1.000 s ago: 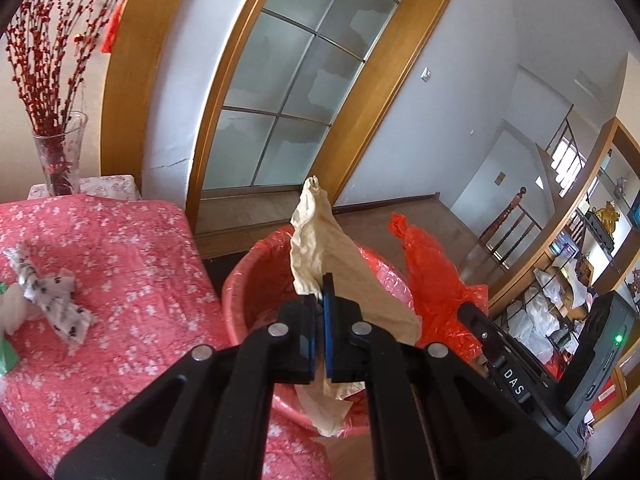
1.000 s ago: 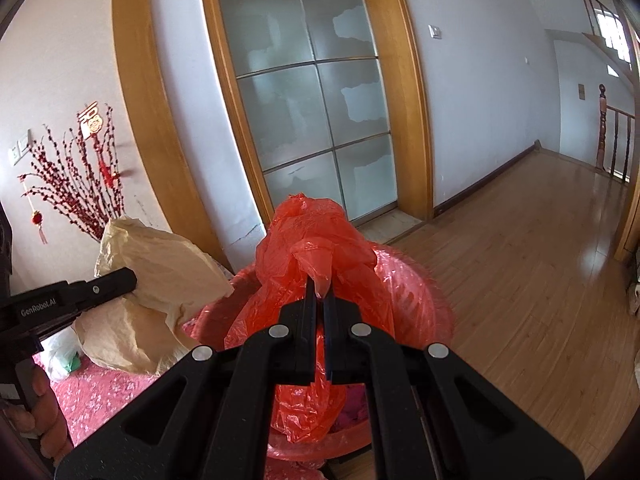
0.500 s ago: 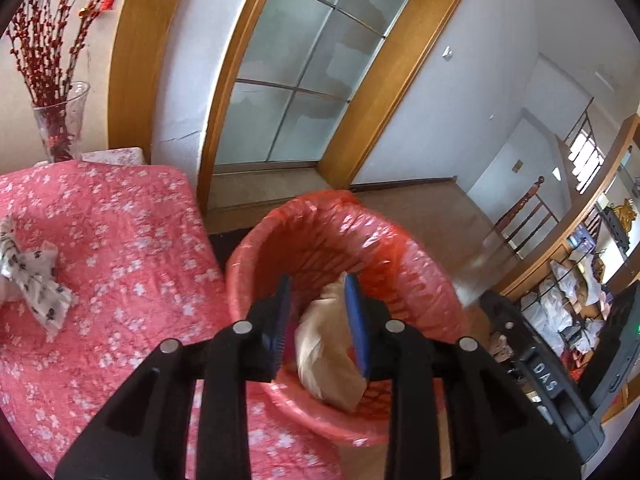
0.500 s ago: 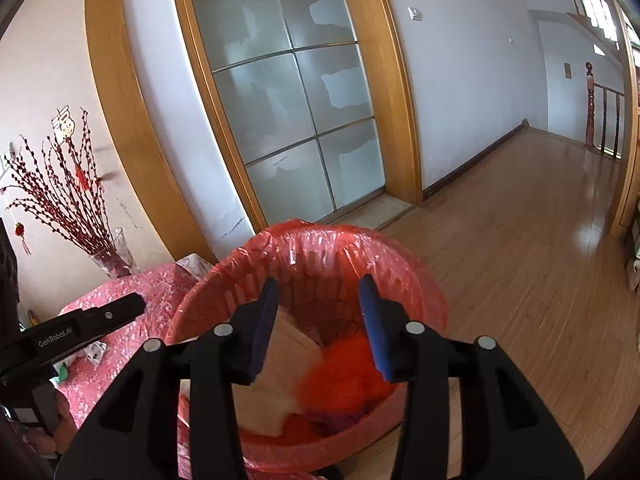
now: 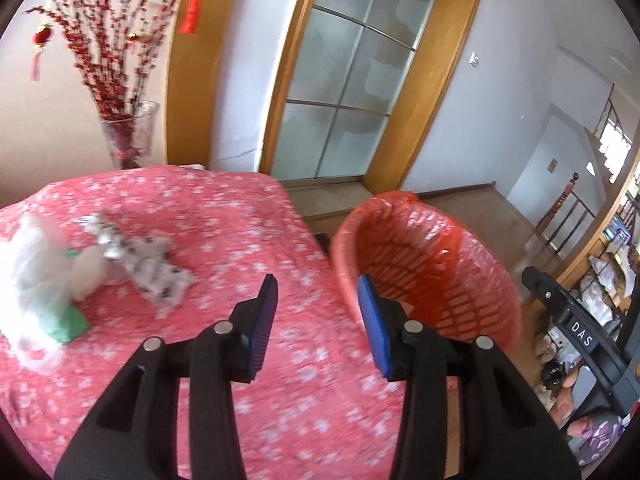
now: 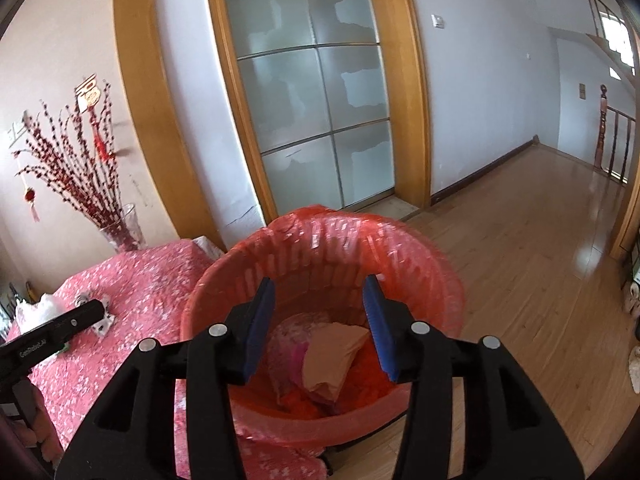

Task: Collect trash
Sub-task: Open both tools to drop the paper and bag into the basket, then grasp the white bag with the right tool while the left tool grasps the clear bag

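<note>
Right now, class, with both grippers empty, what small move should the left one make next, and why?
Probably reach the left gripper, its jaws just opened and empty, toward the black-spotted crumpled wrapper on the pink tablecloth. The tan paper already lies in the red bin, while that wrapper remains nearest.

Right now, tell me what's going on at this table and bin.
A person is clearing trash with two handheld grippers. Both the left gripper and right gripper have just opened and hold nothing. Tan paper and red plastic lie in the red-lined basket. A white bag and spotted wrapper remain on the pink tablecloth.
</note>
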Available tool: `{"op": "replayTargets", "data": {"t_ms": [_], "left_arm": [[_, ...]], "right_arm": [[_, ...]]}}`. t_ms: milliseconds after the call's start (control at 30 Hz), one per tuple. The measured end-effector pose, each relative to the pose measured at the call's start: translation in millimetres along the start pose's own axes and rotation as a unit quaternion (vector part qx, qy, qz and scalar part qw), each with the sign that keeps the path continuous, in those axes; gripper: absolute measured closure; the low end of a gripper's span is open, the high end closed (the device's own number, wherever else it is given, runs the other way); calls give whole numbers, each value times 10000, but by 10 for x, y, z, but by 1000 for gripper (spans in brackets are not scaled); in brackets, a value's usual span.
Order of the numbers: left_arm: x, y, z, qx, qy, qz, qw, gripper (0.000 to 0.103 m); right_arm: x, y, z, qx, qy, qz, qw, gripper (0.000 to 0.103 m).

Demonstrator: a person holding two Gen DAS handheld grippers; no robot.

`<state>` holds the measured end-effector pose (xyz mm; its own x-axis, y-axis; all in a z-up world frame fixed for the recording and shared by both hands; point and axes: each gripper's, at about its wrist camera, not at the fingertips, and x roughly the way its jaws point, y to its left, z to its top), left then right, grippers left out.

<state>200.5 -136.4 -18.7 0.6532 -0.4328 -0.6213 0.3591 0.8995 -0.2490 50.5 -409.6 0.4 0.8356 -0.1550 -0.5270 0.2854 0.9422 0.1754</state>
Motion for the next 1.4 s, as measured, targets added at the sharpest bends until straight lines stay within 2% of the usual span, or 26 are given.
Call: {"op": "replayTargets", "data": {"t_ms": [233, 467, 600, 767, 967, 1167, 1233, 1300, 1400], "left_arm": [[-435, 414, -92, -100, -314, 399, 9987, 59], [-886, 1007, -239, -437, -588, 1033, 9920, 57], [-1152, 1414, -349, -746, -718, 1427, 9843, 56], [-1435, 1907, -485, -1181, -808, 1855, 9722, 55], [-1660, 2278, -598, -1495, -879, 2054, 9632, 55], [-1732, 2426, -672, -1591, -902, 2141, 9595, 54], [-1769, 2489, -702, -1659, -916, 2127, 9586, 54], [-1792, 2524, -721, -1698, -925, 2113, 9581, 54], [-1797, 2557, -751, -1735, -906, 2066, 9587, 54]], "right_arm": [[-63, 312, -32, -263, 34, 220, 9994, 56], [-52, 813, -113, -624, 188, 675, 9956, 56], [-30, 1205, -197, -899, 323, 1038, 9900, 56], [-10, 1879, -329, -1401, 471, 1529, 9771, 56], [81, 2597, -471, -1608, 791, 2127, 9606, 57], [142, 3193, -637, -1838, 1036, 2484, 9454, 62], [147, 3339, -691, -1962, 1092, 2532, 9410, 62], [176, 3435, -754, -2094, 1159, 2526, 9375, 68], [279, 3528, -870, -2242, 1337, 2395, 9351, 71]]}}
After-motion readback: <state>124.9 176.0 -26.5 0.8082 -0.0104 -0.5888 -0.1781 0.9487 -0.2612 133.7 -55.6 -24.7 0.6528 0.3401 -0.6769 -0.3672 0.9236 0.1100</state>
